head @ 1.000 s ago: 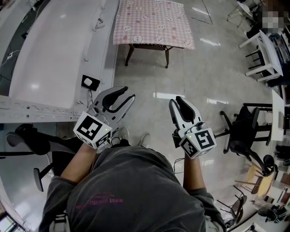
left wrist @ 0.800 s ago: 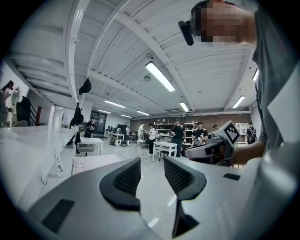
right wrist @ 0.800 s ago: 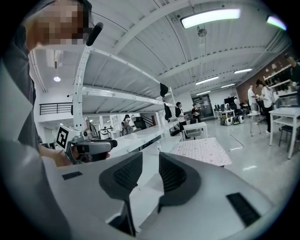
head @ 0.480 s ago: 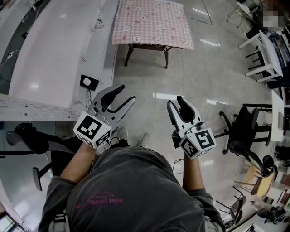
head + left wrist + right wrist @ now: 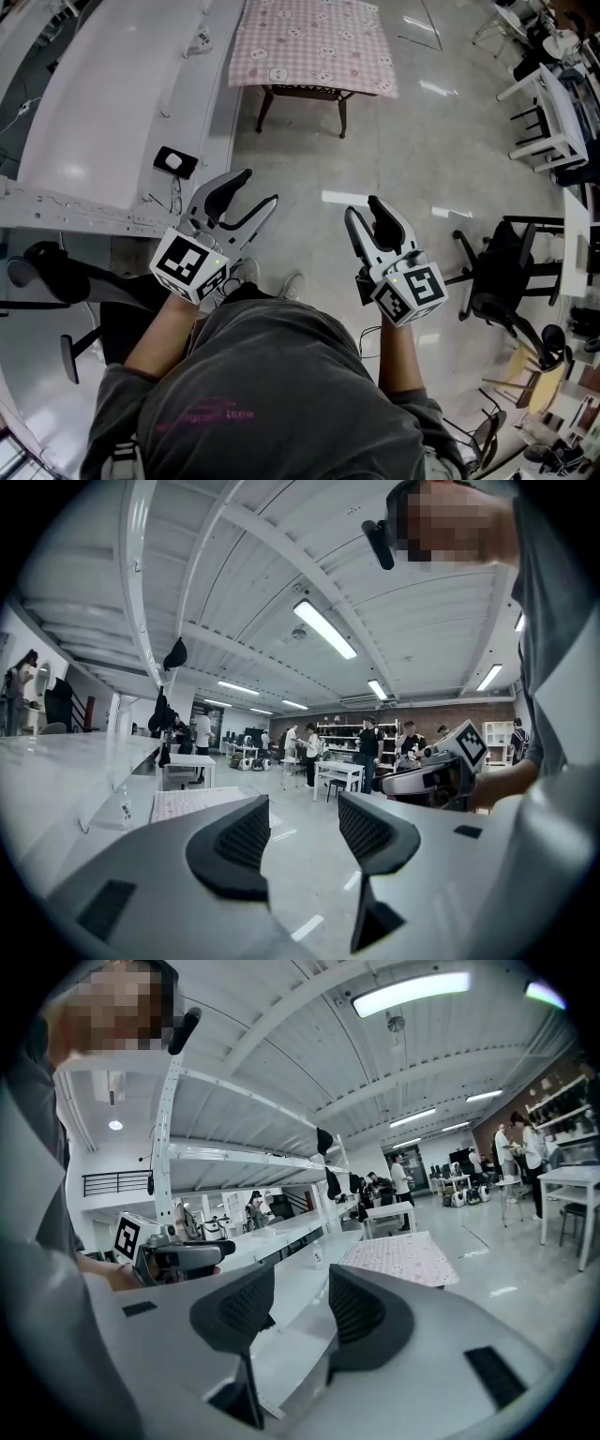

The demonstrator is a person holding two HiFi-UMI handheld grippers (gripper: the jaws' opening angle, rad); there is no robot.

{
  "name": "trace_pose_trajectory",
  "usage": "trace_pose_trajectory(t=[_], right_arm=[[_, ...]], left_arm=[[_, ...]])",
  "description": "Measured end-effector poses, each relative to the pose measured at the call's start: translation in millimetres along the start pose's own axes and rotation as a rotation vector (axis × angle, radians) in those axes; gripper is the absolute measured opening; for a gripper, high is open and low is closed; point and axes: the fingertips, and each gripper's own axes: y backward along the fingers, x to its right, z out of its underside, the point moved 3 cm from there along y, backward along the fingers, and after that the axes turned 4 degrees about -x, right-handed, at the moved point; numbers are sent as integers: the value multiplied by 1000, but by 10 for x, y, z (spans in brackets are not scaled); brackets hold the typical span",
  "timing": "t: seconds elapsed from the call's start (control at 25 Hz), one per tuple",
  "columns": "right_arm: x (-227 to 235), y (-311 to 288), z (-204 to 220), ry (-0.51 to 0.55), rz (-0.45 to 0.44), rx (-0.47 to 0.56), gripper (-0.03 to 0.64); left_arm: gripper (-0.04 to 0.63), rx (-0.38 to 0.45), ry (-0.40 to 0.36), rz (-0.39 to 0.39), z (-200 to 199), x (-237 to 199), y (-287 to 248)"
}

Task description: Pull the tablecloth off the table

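A pink checked tablecloth covers a small dark-legged table at the top of the head view, well ahead of me. It shows small in the left gripper view as the tablecloth and in the right gripper view as the tablecloth. My left gripper is open and empty, held at waist height. My right gripper is open and empty too. Both are far short of the table.
A long white workbench runs along my left, with a black device at its edge. Black office chairs stand at right, white tables and chairs further right. Several people stand far off in the hall.
I have stepped a little forward: the table and workbench sit slightly lower and nearer in the head view. Both grippers have opened a little wider.
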Motion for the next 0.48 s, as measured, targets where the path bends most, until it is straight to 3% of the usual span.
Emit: trace_pose_trajectory(t=[0.48], right_arm=[[270, 388, 41, 0, -31, 19, 164]], left_arm=[[224, 8, -15, -42, -20, 440, -135]])
